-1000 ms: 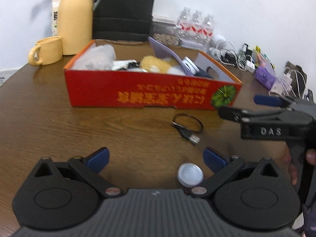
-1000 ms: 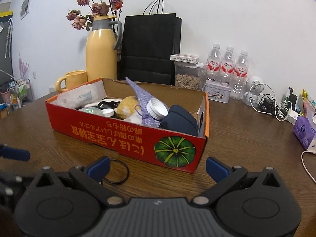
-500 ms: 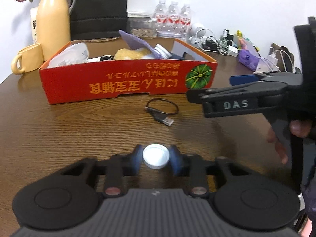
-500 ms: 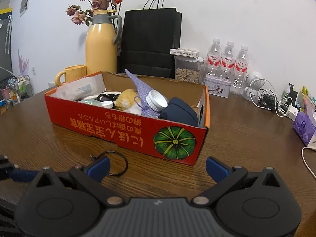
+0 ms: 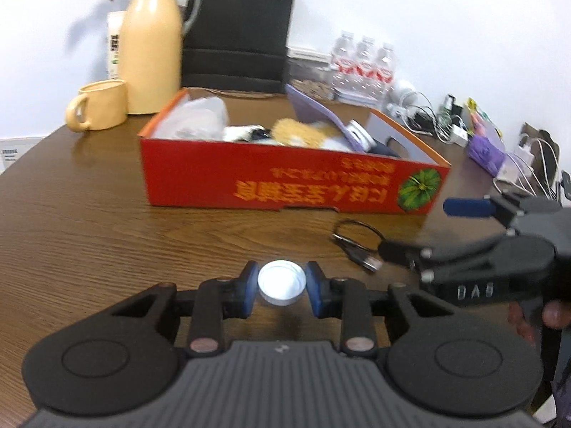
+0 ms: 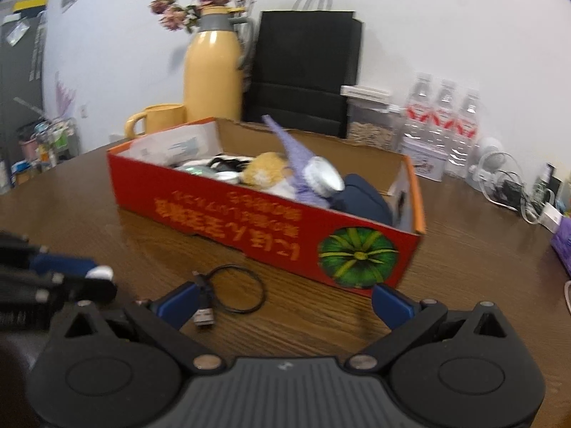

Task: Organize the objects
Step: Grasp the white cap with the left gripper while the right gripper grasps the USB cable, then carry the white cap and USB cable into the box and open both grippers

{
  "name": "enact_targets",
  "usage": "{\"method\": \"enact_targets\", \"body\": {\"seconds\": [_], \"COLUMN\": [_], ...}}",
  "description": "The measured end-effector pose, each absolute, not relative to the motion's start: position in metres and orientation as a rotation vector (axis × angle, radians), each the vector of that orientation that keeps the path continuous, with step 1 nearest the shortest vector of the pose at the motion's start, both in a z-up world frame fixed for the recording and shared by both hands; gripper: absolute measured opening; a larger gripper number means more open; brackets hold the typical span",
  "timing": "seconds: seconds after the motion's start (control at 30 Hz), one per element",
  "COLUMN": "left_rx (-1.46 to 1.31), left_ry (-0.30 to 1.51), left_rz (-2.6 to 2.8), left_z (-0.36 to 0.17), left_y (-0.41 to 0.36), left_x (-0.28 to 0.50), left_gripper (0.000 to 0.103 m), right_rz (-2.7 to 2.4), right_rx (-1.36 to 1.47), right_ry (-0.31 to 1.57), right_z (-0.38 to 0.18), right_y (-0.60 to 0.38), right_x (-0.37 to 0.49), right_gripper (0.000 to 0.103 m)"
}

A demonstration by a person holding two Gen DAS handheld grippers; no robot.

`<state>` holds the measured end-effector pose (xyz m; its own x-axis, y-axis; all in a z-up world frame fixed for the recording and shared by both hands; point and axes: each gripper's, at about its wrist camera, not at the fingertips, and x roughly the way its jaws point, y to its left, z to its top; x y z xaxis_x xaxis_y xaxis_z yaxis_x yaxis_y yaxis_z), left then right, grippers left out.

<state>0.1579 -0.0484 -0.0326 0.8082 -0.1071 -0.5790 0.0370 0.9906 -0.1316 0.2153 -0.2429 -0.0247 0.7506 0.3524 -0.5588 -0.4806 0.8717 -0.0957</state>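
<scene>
A white bottle cap (image 5: 282, 282) is sitting clamped between the blue pads (image 5: 249, 287) of the left gripper (image 5: 282, 285), just above the brown table (image 5: 89, 221), short of the red cardboard box (image 5: 285, 185). In the right wrist view only a white sliver of it is showing past a pad. The right gripper (image 6: 283, 301) is hanging with its jaws spread wide, gripping nothing; its left pad is partly covering the plug of a looped black cable (image 6: 235, 294) lying before the box. Blur is smearing the box's contents: a purple cloth (image 6: 296, 164), a yellow fuzzy thing (image 6: 266, 171) and a dark bundle (image 6: 364, 199) are overlapping.
</scene>
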Motion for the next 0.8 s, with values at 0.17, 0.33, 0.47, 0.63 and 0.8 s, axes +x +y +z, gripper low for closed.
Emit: {"method": "enact_targets", "body": {"seconds": [0.17,0.33,0.47,0.63,0.8], "left_rx": [-0.137,-0.150,-0.156,-0.162,-0.169], "left_ry": [0.601,0.591,0.589,0.585,0.578], "left_rz": [-0.040,-0.021,-0.024,-0.035,-0.045], "left_z": [-0.027,-0.025,-0.026,-0.026,-0.026], "left_y": [-0.031,-0.019,-0.014,-0.010,-0.008], "left_x": [0.158,0.157,0.157,0.157,0.157], "left_gripper": [0.029,0.029,0.029,0.029,0.029], "right_rz": [0.542,0.618,0.660,0.711,0.727], "right_rx": [-0.304,-0.357,-0.345,-0.293,-0.254], "right_ry": [0.555,0.582,0.603,0.630,0.645], "right_z": [-0.028,-0.033,-0.036,-0.037,-0.038], "right_y": [-0.223,-0.206,-0.203,-0.213,-0.220], "right_x": [0.212,0.214,0.219,0.222,0.222], "right_gripper": [0.082,0.047,0.040,0.031,0.017]}}
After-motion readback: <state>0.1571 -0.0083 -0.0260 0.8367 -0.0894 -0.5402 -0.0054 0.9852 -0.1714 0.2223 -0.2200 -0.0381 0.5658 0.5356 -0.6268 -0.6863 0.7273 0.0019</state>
